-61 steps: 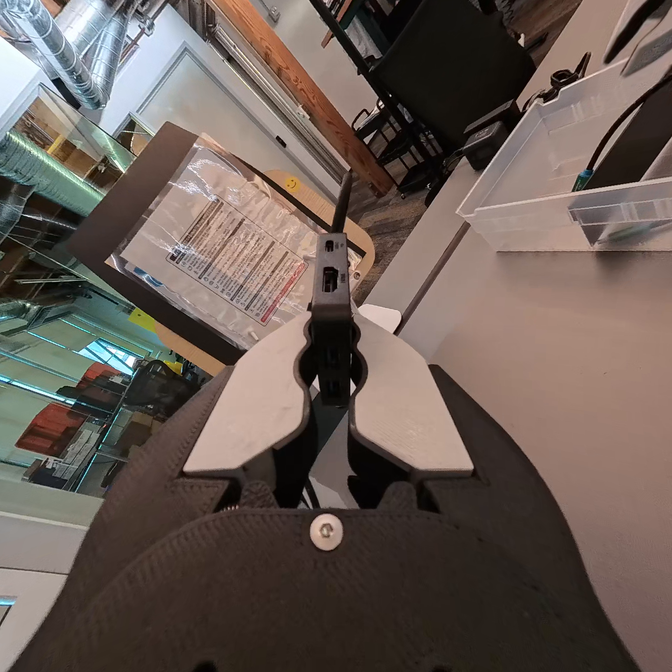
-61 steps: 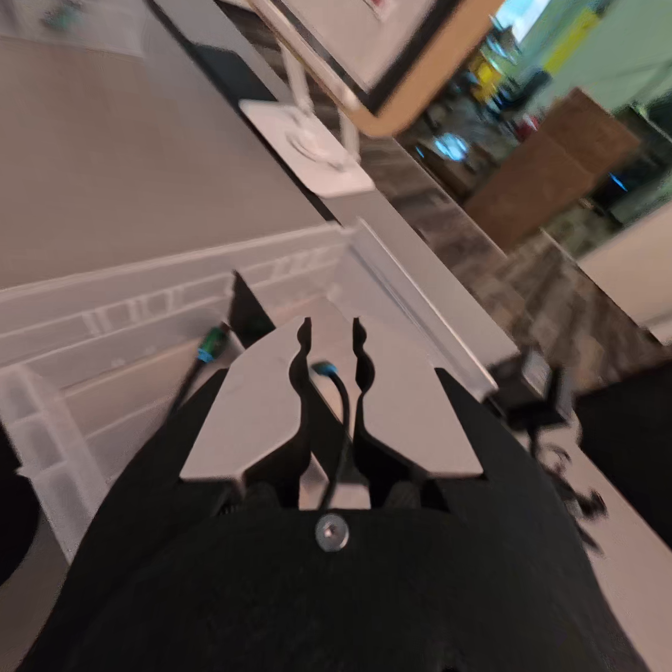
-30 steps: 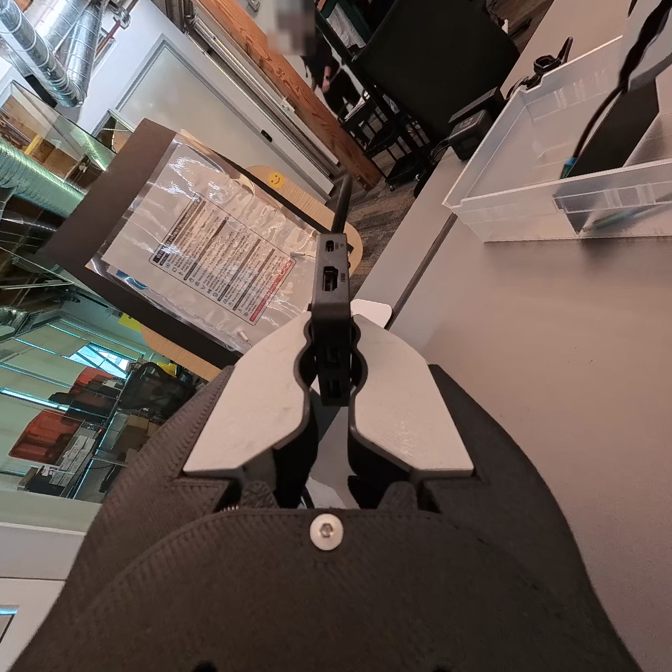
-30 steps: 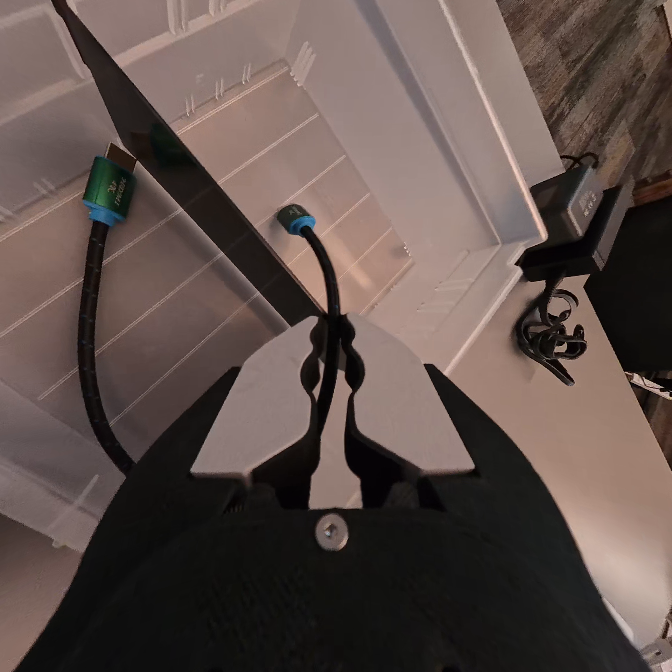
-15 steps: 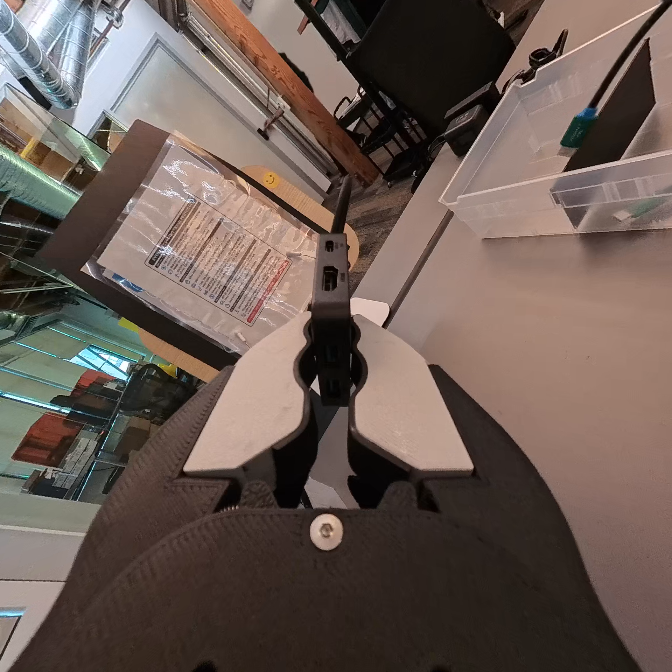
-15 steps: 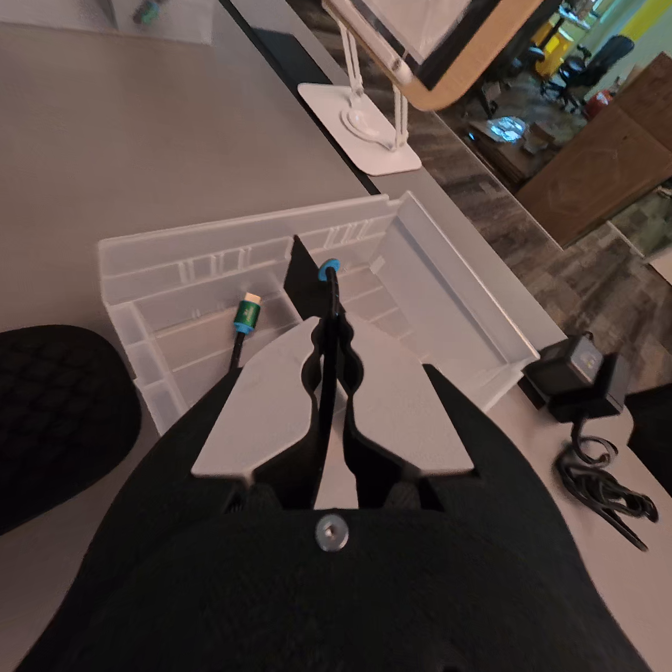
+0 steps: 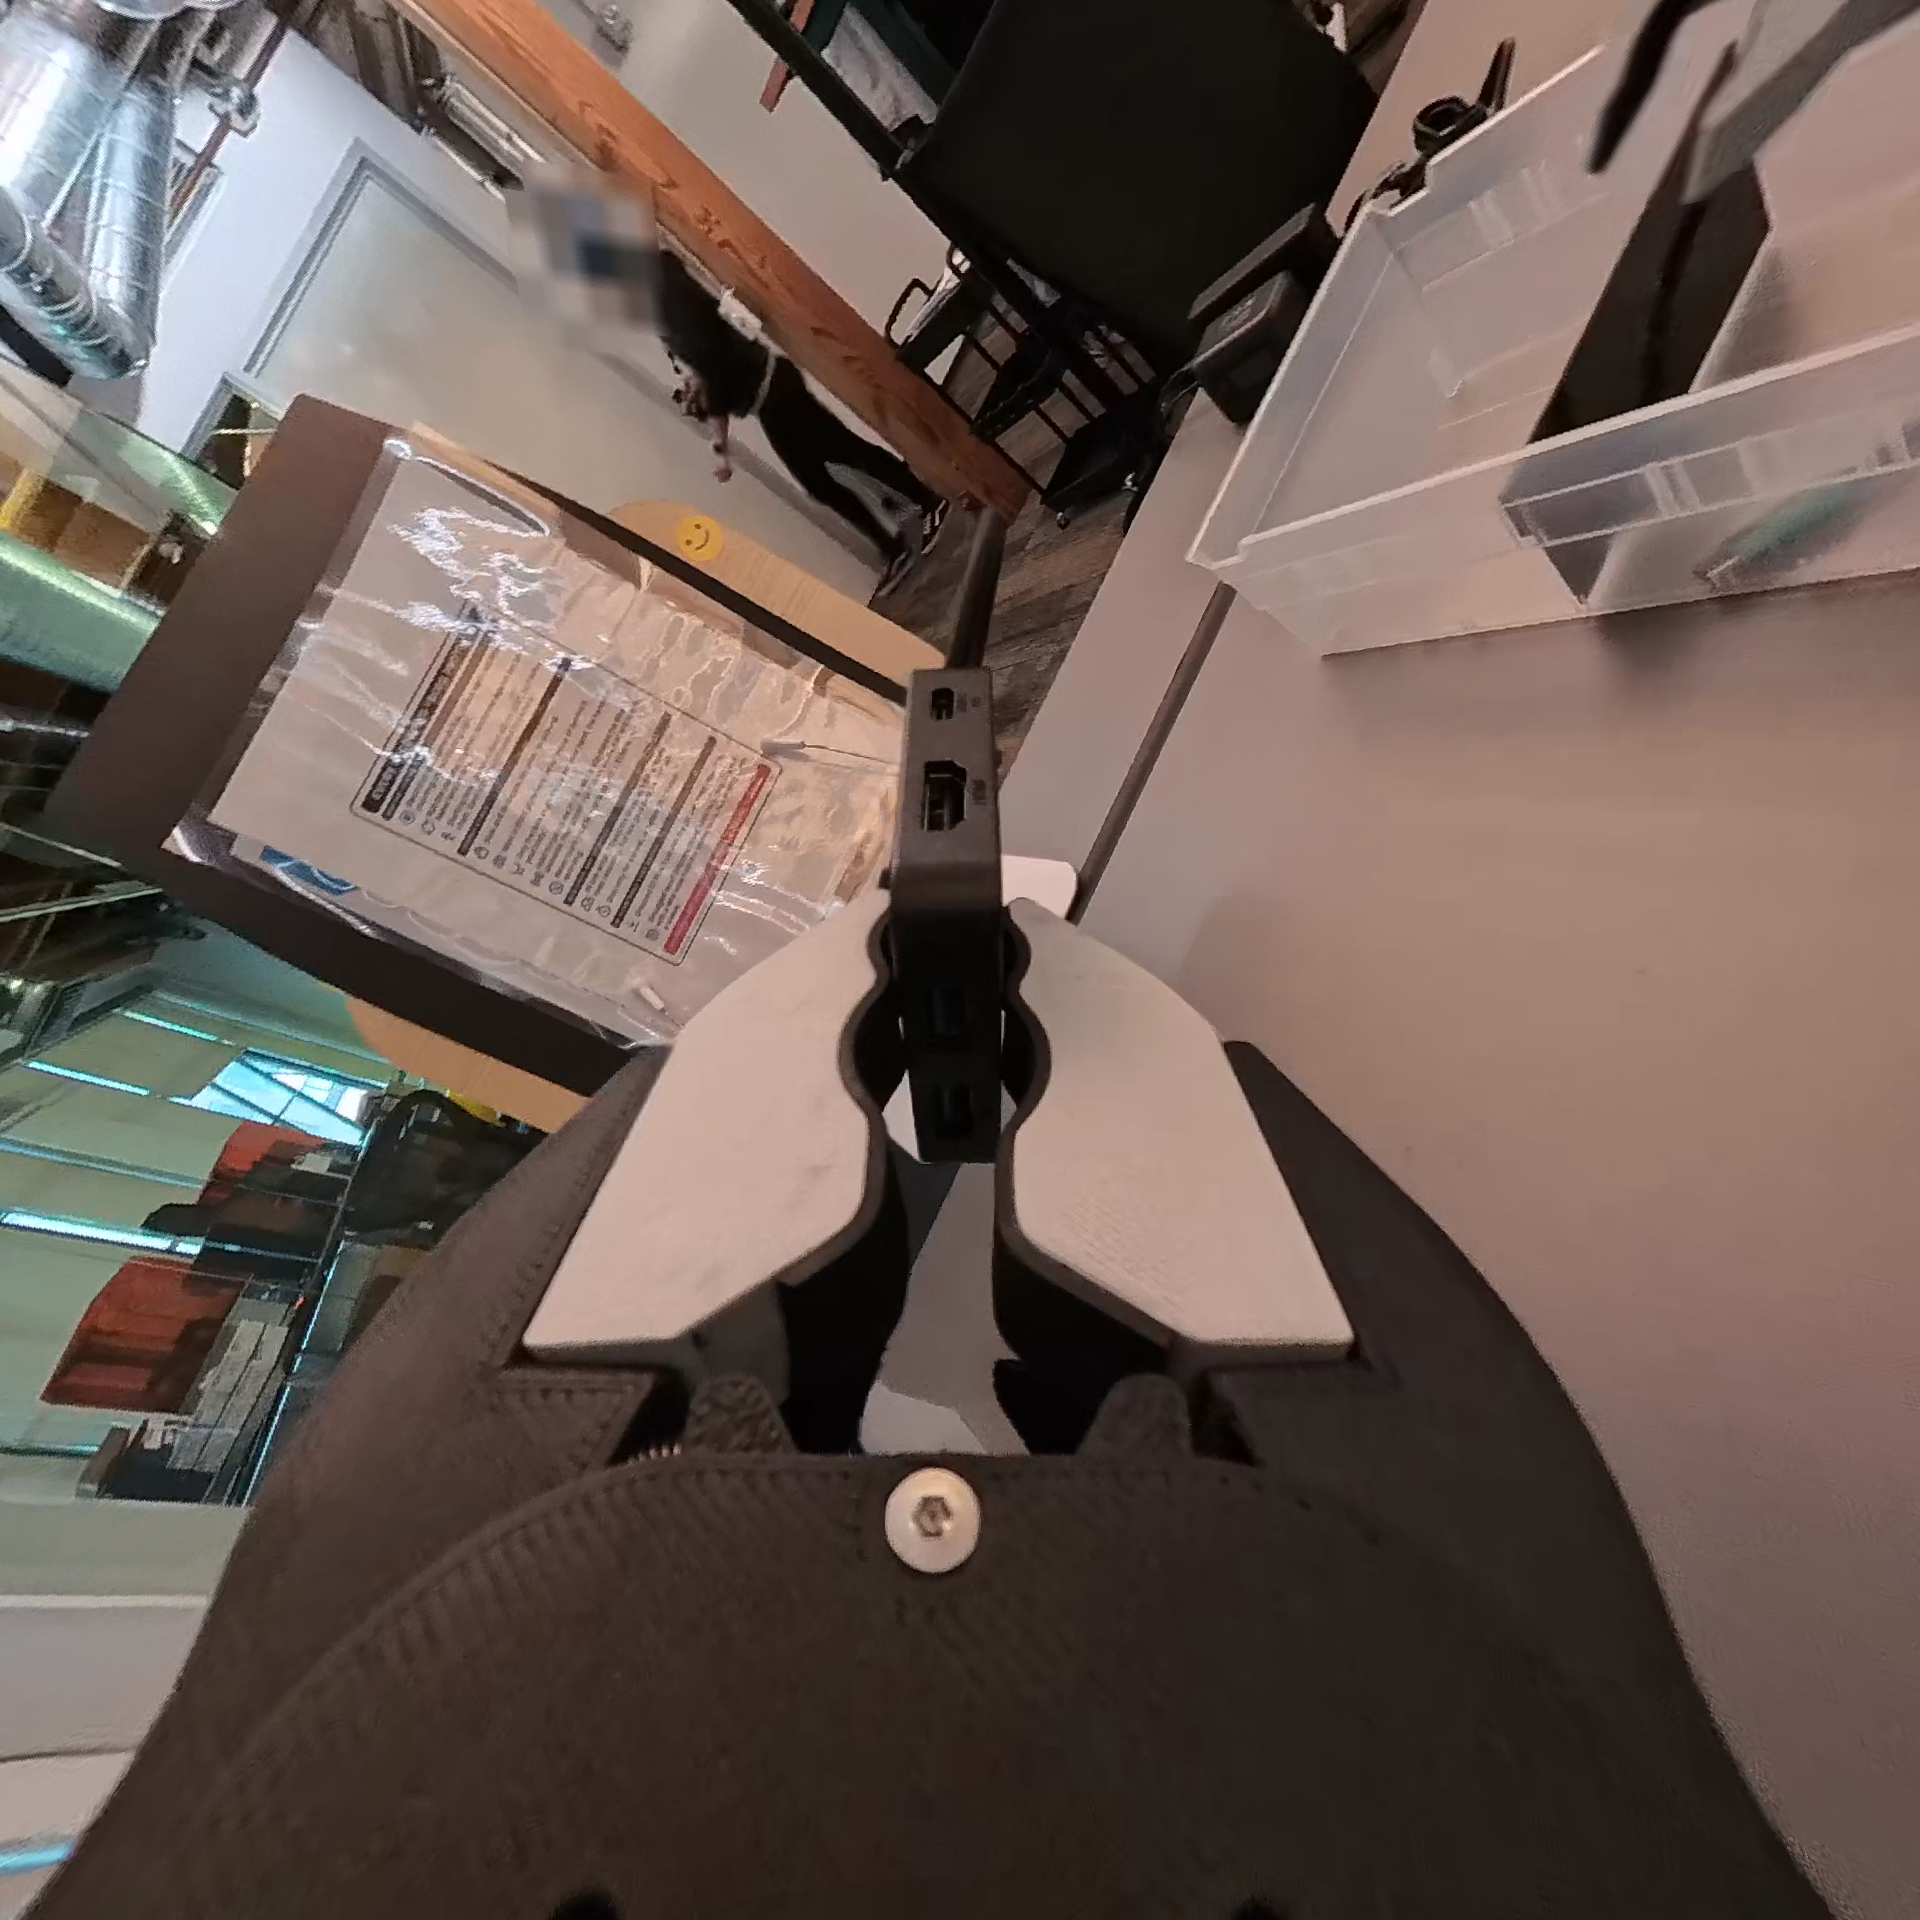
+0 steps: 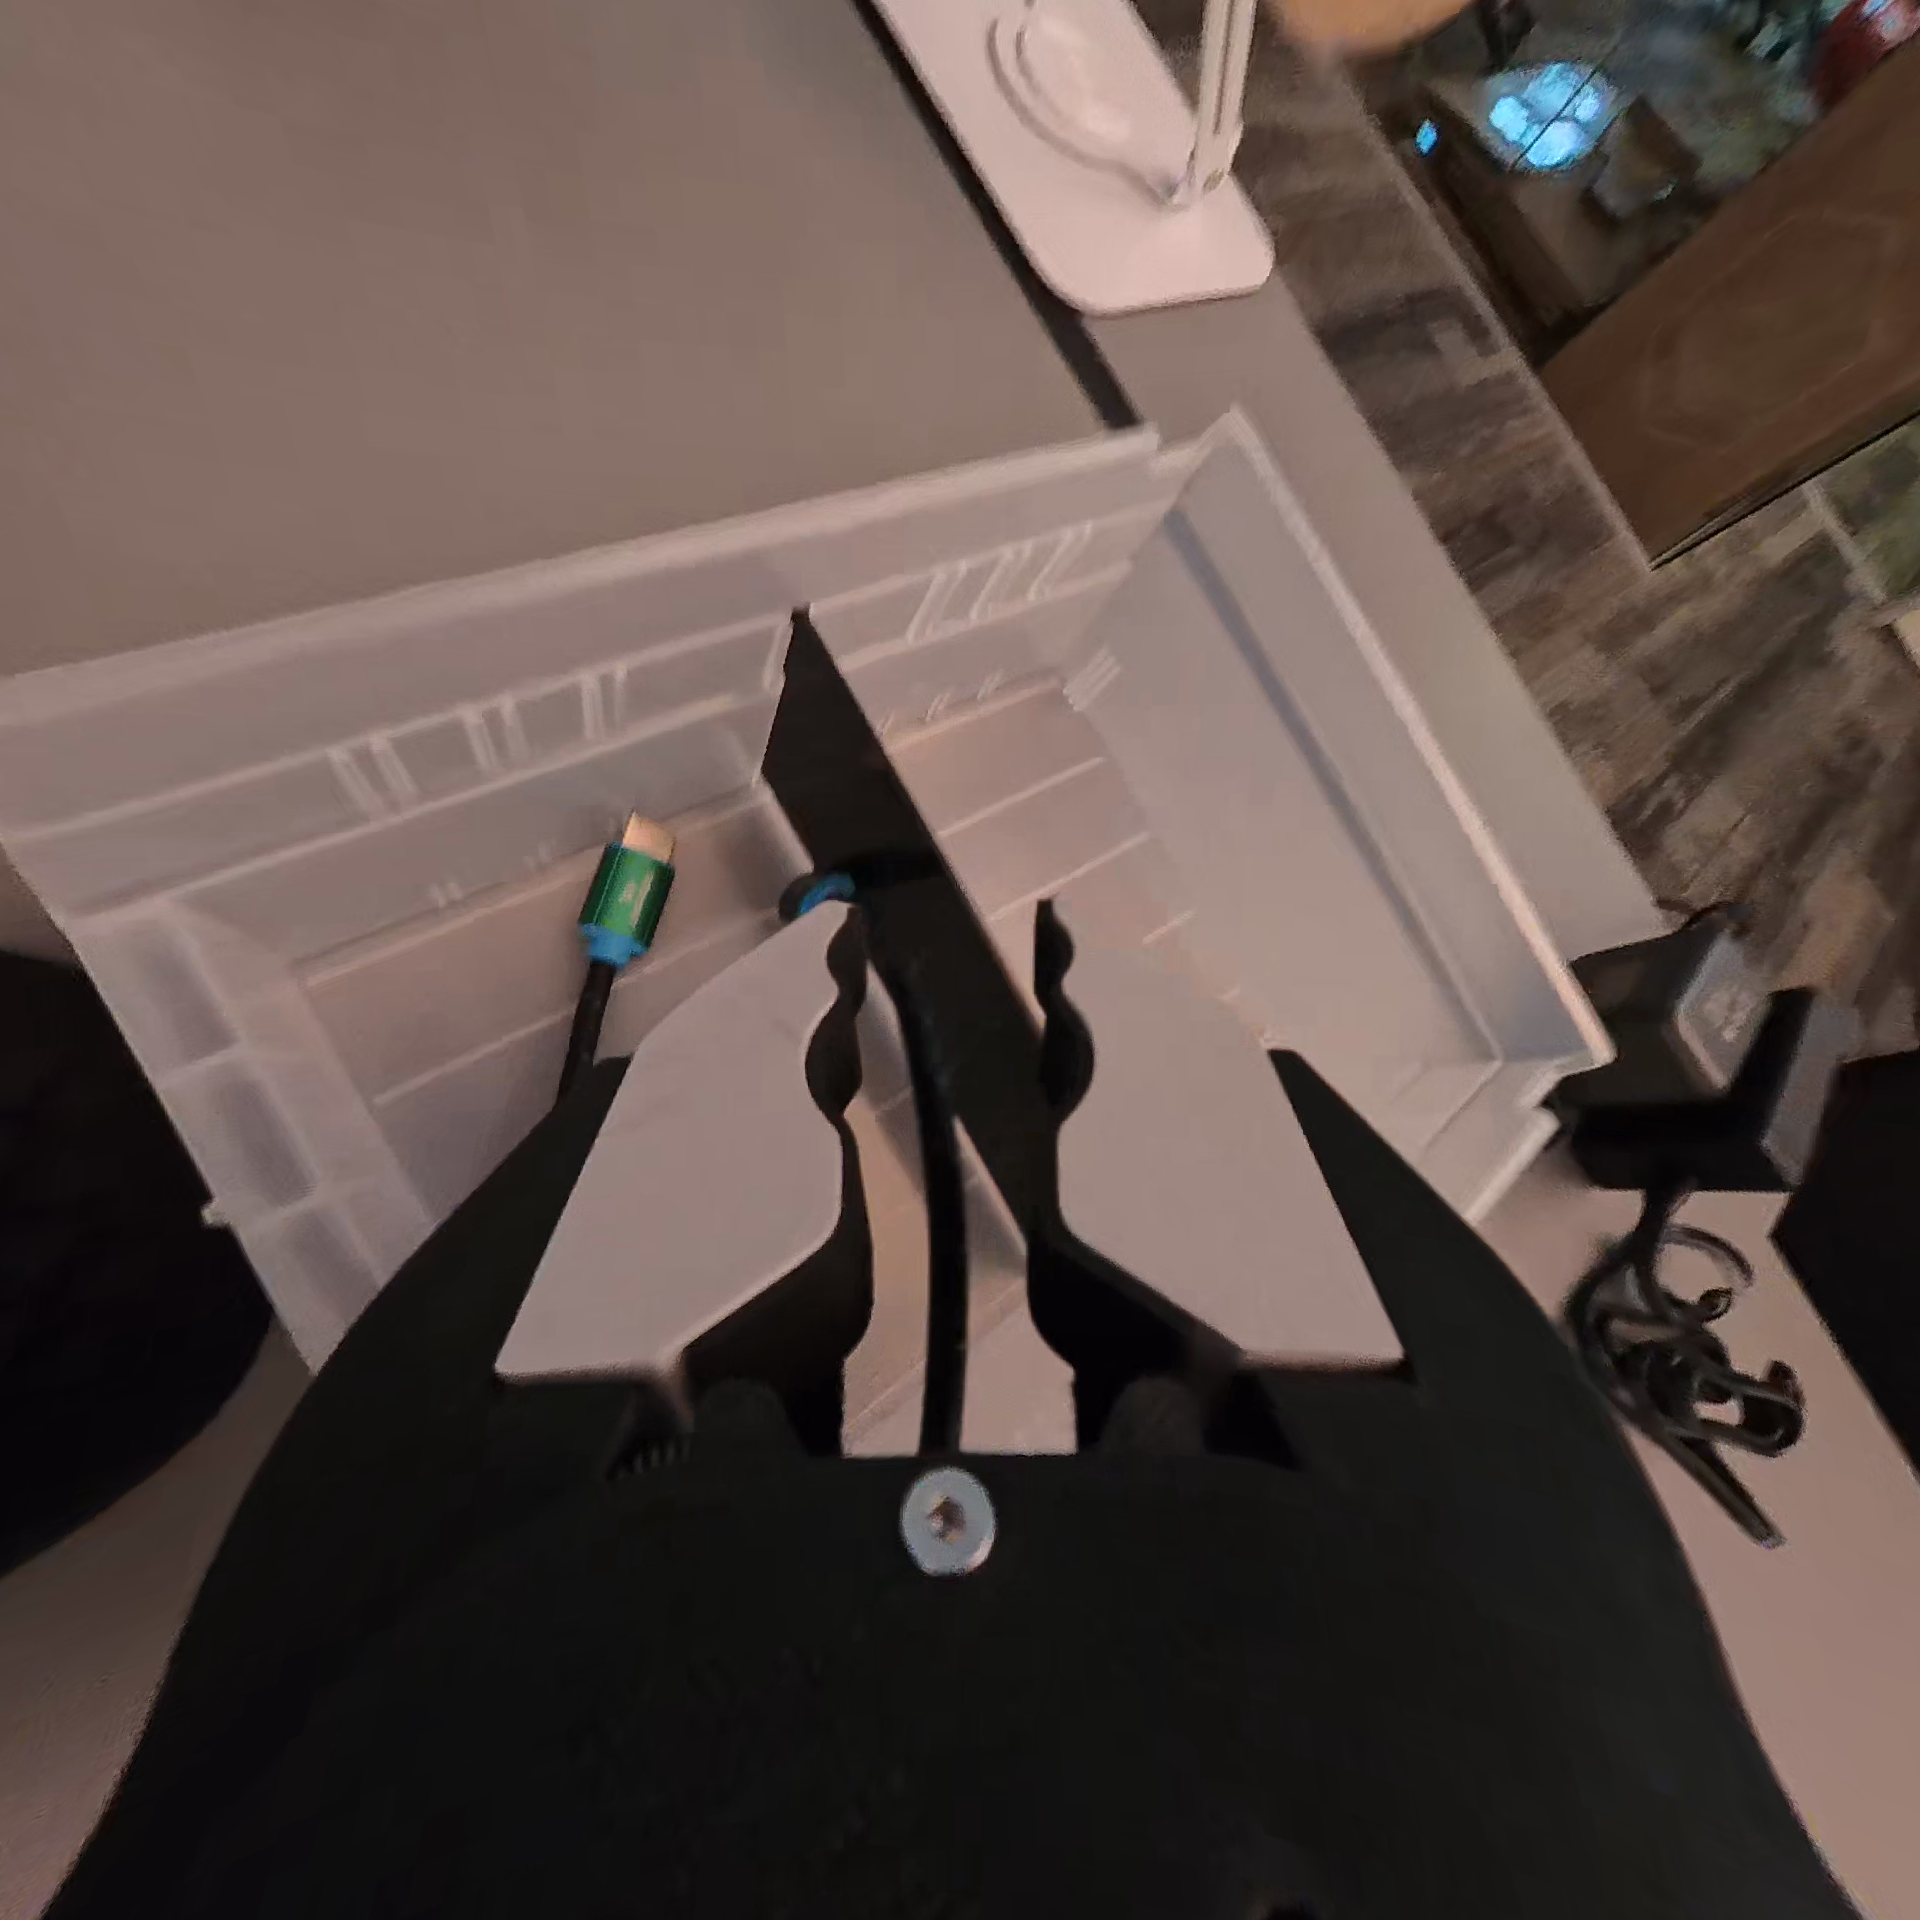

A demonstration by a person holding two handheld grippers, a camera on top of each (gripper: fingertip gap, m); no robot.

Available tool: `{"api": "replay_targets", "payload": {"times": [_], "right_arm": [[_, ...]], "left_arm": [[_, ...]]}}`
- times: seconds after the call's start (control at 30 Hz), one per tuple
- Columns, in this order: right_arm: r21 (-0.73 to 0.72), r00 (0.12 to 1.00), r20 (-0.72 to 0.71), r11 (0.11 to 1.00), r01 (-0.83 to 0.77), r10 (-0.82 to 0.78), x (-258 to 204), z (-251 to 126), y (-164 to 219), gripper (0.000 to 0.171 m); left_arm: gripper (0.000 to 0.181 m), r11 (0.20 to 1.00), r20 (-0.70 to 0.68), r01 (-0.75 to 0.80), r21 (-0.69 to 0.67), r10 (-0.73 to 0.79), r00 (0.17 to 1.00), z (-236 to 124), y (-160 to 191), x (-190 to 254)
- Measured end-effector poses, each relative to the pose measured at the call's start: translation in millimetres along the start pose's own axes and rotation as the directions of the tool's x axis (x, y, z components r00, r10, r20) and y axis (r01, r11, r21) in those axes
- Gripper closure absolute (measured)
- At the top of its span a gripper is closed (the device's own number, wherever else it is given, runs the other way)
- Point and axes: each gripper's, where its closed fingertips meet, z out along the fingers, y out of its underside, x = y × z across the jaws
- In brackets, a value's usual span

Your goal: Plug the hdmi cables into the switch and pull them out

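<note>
Along your left wrist view, nothing has shifted since half a second ago; your left gripper [image 7: 948, 940] stays pinched on the black switch [image 7: 948, 831], which stands up between the fingers toward 12 o'clock with its HDMI port [image 7: 940, 795] bare and facing the camera; the clear bin [image 7: 1351, 582] sits at 2 o'clock on the grey table [image 7: 1507, 987], and something dark and blurred hangs above it at 1 o'clock, probably your other gripper.

Over in your right wrist view, the change is plain: your right gripper [image 8: 943, 914], pinched on the black cable [image 8: 935, 1195] 0.5 s ago, now stands spread with the cable lying loose between the fingers; its blue-collared plug [image 8: 821, 896] rests in the bin [image 8: 416, 644] by the black divider [image 8: 831, 769] at 12 o'clock; the green plug [image 8: 627, 888] of the 2nd cable lies at 11 o'clock.

I judge you have released that cable, perhaps to re-grip nearer the plug; no plug is in the switch yet.
</note>
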Motion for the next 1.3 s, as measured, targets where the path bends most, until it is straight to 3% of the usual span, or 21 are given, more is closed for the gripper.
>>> {"api": "replay_targets", "payload": {"times": [0.1,0.2,0.33,0.43,0.53,0.73,0.87,0.93,1.07,1.17,1.3], "right_arm": [[0.106,0.995,-0.084,0.992,0.063,-0.054,7.7,-19.9,-44.0,0.135],[0.266,0.98,-0.118,0.946,0.185,-0.159,-9.7,-43.7,-118.2,0.129],[0.46,0.886,-0.134,0.764,0.452,-0.444,-86.2,-57.7,-216.2,0.131],[0.484,0.77,-0.146,0.635,0.603,-0.621,-145.1,-43.7,-254.3,0.137],[0.399,0.679,-0.185,0.577,0.713,-0.71,-169.7,-17.8,-265.6,0.139],[0.282,0.641,-0.182,0.585,0.761,-0.746,-166.6,14.5,-259.4,0.156],[0.236,0.709,-0.183,0.67,0.704,-0.681,-127.9,6.1,-243.7,0.155],[0.142,0.763,-0.253,0.758,0.637,-0.595,-73.9,-3.9,-215.6,0.155],[-0.031,0.903,-0.268,0.94,0.341,-0.336,18.8,-2.1,-112.8,0.155],[-0.221,0.931,-0.212,0.943,0.25,-0.296,45.5,25.5,-40.8,0.155],[-0.285,0.928,-0.157,0.915,0.285,-0.338,58.4,58.1,-13.9,0.155]], "left_arm": [[0.166,0.999,-0.048,-0.013,0.033,0.015,0.999,1.8,-3.9,9.0],[0.166,0.998,-0.093,-0.042,0.057,0.047,0.994,3.3,-7.0,19.8],[0.166,0.987,-0.102,-0.138,0.08,0.146,0.984,3.1,-11.7,31.3],[0.166,0.978,-0.121,-0.177,0.108,0.189,0.975,1.7,-16.8,40.3],[0.166,0.97,-0.133,-0.219,0.105,0.232,0.964,2.2,-16.5,47.1],[0.166,0.96,-0.154,-0.256,0.115,0.272,0.95,6.0,-16.1,59.0],[0.141,0.975,0.006,-0.182,0.126,0.183,0.983,6.0,-27.5,32.3],[0.139,0.981,0.038,-0.129,0.142,0.125,0.991,-0.8,-30.6,18.6],[0.149,0.987,0.021,-0.06,0.148,0.058,0.998,-11.5,-26.7,5.4],[0.154,0.989,0.029,-0.072,0.131,0.069,0.997,-11.7,-21.4,1.6],[0.155,0.99,0.018,-0.087,0.111,0.085,0.996,-8.6,-17.4,4.9]]}}
